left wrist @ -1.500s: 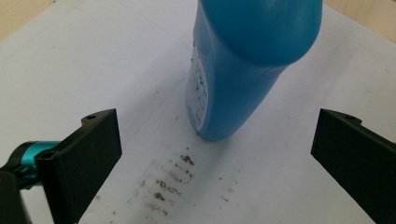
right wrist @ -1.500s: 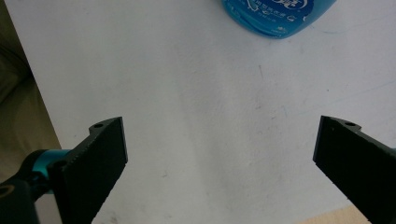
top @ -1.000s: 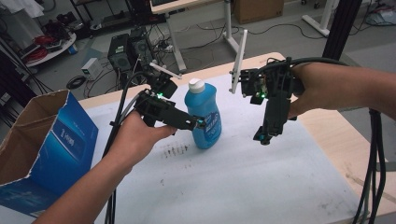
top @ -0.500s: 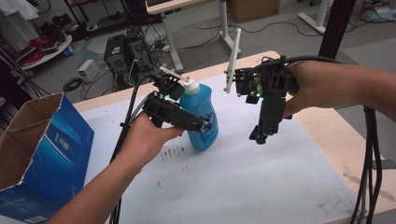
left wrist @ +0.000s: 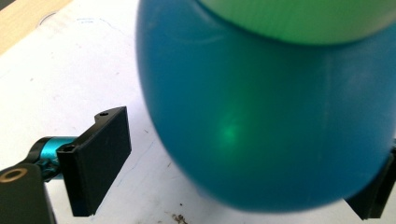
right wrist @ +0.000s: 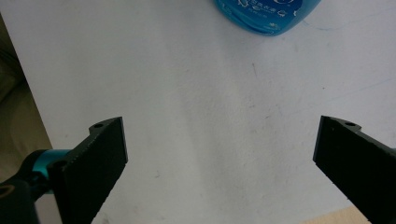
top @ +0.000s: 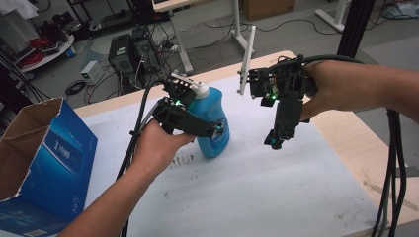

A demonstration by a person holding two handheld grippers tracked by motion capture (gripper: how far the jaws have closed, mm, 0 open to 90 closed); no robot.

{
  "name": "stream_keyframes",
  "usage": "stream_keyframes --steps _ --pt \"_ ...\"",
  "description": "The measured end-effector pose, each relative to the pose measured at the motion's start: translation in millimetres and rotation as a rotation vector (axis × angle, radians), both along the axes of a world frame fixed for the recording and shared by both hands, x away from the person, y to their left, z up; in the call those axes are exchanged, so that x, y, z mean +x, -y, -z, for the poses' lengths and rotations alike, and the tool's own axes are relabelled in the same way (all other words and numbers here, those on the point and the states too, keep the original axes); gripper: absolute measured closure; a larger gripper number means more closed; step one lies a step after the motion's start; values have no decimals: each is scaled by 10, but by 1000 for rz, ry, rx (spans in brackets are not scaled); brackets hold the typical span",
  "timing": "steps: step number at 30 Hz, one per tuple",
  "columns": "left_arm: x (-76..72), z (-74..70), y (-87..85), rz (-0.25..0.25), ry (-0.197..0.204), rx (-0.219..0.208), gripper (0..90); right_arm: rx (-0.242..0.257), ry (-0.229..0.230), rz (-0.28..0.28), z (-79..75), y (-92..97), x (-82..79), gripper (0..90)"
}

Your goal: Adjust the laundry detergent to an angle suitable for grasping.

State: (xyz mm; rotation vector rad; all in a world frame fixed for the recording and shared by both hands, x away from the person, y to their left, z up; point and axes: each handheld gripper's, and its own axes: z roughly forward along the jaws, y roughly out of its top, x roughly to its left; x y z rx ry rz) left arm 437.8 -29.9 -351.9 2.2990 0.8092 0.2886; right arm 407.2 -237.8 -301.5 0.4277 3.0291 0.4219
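Note:
A blue bottle (top: 215, 147) with a white cap (top: 200, 90) stands upright on the white table sheet (top: 257, 187). My left gripper (top: 218, 131) reaches across its body from the left. Its jaws have just been closing with the bottle between them. In the left gripper view the left pad (left wrist: 95, 163) still stands apart from the bottle (left wrist: 271, 121), while the right pad (left wrist: 380, 193) sits at its edge. My right gripper (top: 274, 143) hangs open above the sheet to the right of the bottle, with nothing between its pads (right wrist: 91, 163).
An open blue cardboard box (top: 44, 158) stands at the table's left end. Bare wood (top: 346, 143) borders the sheet at the right, where black cables (top: 393, 163) hang. Beyond the far edge, computer towers (top: 131, 52) sit on the floor.
My left gripper has moved further over the bottle and a little lower, so its jaws now stand on either side of the body. The right gripper has kept still.

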Motion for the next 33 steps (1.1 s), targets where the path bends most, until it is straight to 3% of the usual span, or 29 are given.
stream_keyframes --steps 6,15,33 --pt "13 25 -2 -23 5 -12 117 2 2 6 1 10 2 20" --pt "-11 13 8 -10 45 -6 222 5 1 4 2 14 -2 21" --pt "-42 40 32 6 67 -16 408 4 0 8 28 40 11 21"
